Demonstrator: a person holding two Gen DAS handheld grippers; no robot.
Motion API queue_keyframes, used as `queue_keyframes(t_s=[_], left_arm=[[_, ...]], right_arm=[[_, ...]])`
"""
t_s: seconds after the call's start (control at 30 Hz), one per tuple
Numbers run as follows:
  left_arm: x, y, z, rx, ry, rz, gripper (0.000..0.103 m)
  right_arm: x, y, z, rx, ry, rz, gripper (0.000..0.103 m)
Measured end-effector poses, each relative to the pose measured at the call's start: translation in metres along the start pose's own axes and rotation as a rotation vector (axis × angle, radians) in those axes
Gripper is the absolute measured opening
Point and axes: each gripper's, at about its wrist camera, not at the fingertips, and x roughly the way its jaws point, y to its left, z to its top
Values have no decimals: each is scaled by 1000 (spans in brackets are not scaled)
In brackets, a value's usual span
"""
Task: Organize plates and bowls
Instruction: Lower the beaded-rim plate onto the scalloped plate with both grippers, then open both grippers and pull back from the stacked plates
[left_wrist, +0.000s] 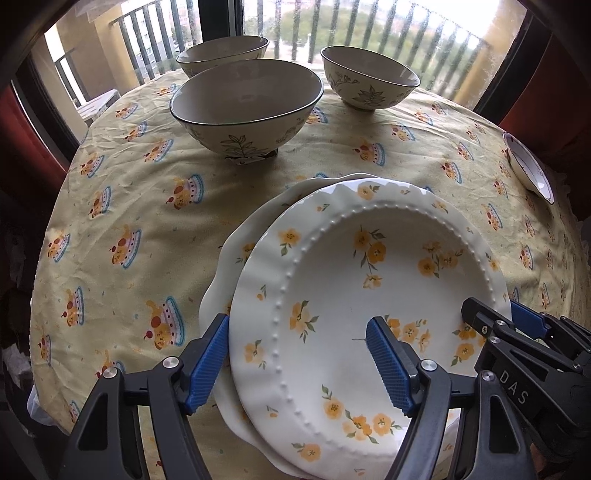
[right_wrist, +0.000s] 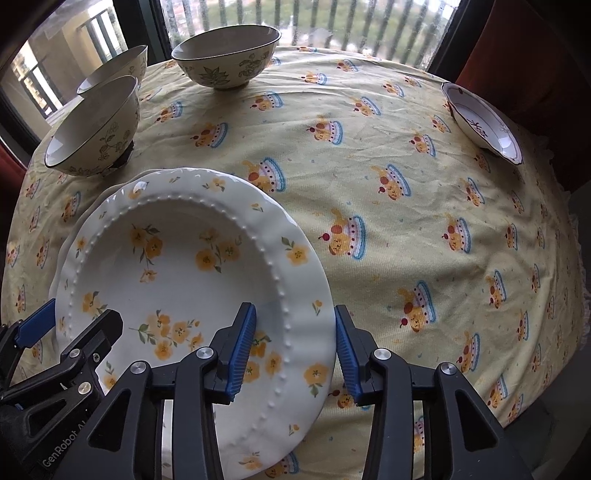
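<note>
A white plate with yellow flowers (left_wrist: 354, 295) lies on top of another white plate (left_wrist: 229, 266) near the table's front edge; it also shows in the right wrist view (right_wrist: 192, 258). My left gripper (left_wrist: 299, 350) straddles the top plate's left rim, jaws apart. My right gripper (right_wrist: 295, 347) straddles its right rim, jaws apart; it shows at the right of the left wrist view (left_wrist: 491, 321). Three cream bowls with leaf prints (left_wrist: 243, 107) (left_wrist: 225, 51) (left_wrist: 369, 77) stand at the back.
A small white dish with a dark rim (right_wrist: 484, 122) sits at the table's right edge. The round table has a yellow patterned cloth (right_wrist: 388, 166). A window with balcony railings (left_wrist: 332, 29) is behind the bowls.
</note>
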Motion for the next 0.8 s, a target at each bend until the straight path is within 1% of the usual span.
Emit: queue_keyframes(t_s=[0.33,0.43,0.47,0.5,0.57,0.63,0.7,0.73,0.8], left_arm=[[-5,1,-2,-2,-9,40,77],[-6,-2,-5,3,-21,127,85],[-5,-1,-5,-8,-23,150,85],[-3,1,-4,-26,-18,157,85],[-4,6,-3,-61,-20,138,85],[-7,7,-2,-74,-30,123,85],[-10,6,-2,-71,-34,113,85],[-11,6,-2,-69,-36,105,85],[-15,3,-1,-61,-41,91,85]], right_arm=[[6,4,-1,33,-7,32,50],[5,6,-1,23,-8,36,50],[5,8,-2,17,-6,31,50],[5,9,-3,13,-4,29,50],[4,10,-5,11,0,32,51],[1,8,-7,20,4,47,53],[-4,6,-8,25,-8,54,65],[-7,5,-9,27,-17,43,68],[-14,2,-9,23,-32,32,69]])
